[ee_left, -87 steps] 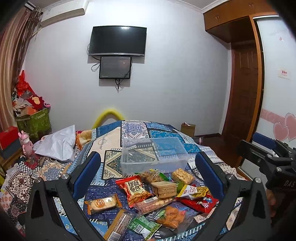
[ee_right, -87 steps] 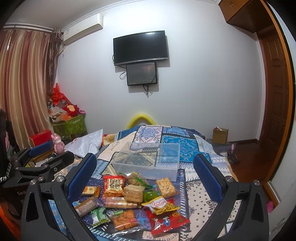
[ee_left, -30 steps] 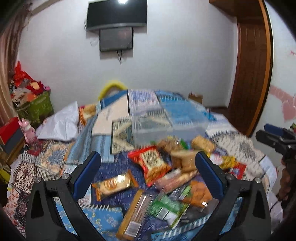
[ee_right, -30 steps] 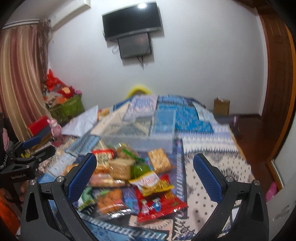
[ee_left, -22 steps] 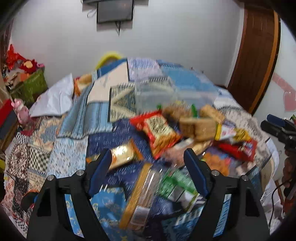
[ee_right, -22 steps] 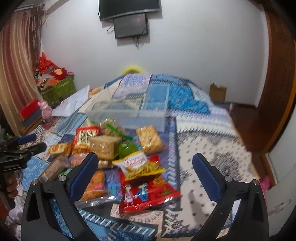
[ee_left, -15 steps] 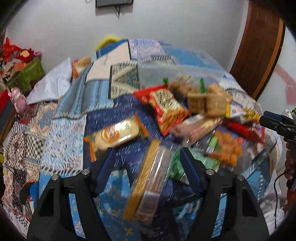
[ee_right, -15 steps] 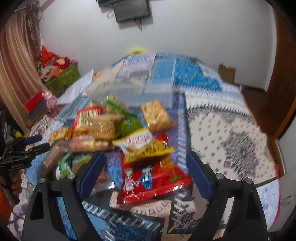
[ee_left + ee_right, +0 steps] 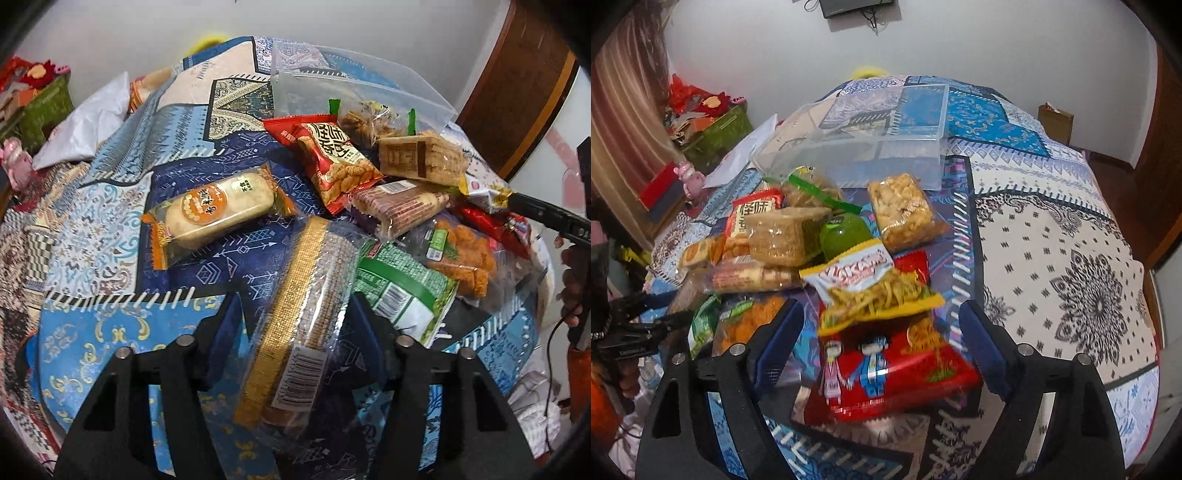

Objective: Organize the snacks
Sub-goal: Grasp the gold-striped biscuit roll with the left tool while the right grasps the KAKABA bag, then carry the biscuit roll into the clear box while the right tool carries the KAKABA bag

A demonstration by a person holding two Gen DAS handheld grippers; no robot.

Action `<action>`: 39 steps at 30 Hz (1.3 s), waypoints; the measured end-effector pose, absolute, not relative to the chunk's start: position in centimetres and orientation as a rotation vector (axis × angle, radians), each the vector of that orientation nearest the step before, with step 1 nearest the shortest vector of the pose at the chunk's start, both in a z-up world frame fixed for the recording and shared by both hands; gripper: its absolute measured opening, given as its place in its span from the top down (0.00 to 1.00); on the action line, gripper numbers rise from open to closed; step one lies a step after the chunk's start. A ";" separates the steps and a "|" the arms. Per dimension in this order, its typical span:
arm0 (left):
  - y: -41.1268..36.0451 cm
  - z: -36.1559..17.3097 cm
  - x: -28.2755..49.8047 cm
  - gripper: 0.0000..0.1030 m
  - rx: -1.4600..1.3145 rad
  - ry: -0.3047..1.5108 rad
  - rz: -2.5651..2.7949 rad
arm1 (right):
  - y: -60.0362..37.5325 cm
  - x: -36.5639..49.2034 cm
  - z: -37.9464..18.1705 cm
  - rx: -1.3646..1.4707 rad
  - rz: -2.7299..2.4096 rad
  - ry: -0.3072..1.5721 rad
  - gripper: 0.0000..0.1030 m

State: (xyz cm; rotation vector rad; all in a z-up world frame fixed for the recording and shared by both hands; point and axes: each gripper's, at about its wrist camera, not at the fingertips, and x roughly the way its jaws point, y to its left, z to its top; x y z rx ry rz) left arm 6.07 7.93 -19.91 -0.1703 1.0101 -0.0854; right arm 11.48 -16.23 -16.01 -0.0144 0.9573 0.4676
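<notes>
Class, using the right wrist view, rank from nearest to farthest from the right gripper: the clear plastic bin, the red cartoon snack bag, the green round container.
1. red cartoon snack bag, between the right gripper's fingers.
2. green round container, mid-pile.
3. clear plastic bin, behind the pile.

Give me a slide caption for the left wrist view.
Left gripper fingers straddling a long clear-wrapped biscuit pack on the patterned bedspread.
</notes>
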 end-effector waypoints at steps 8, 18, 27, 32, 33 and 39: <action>7.8 -19.7 6.5 0.58 -0.163 1.001 -0.090 | -14.7 12.7 -16.6 -0.128 0.480 0.979 0.22; 7.3 -17.7 6.0 0.61 -0.132 0.960 -0.080 | -14.2 12.4 -17.6 -0.185 0.520 0.986 0.41; 6.8 -14.7 6.4 0.62 -0.100 0.892 -0.082 | -15.0 11.5 -15.5 -0.121 0.520 0.909 0.45; 6.8 -13.1 7.0 0.63 -0.098 0.850 -0.084 | -15.6 11.3 -13.2 -0.073 0.511 0.841 0.45; 6.8 -12.7 7.2 0.63 -0.101 0.838 -0.081 | -15.8 11.3 -12.6 -0.067 0.506 0.824 0.45; 7.1 -10.8 8.2 0.64 -0.116 0.782 -0.073 | -16.2 11.7 -10.4 -0.035 0.487 0.759 0.45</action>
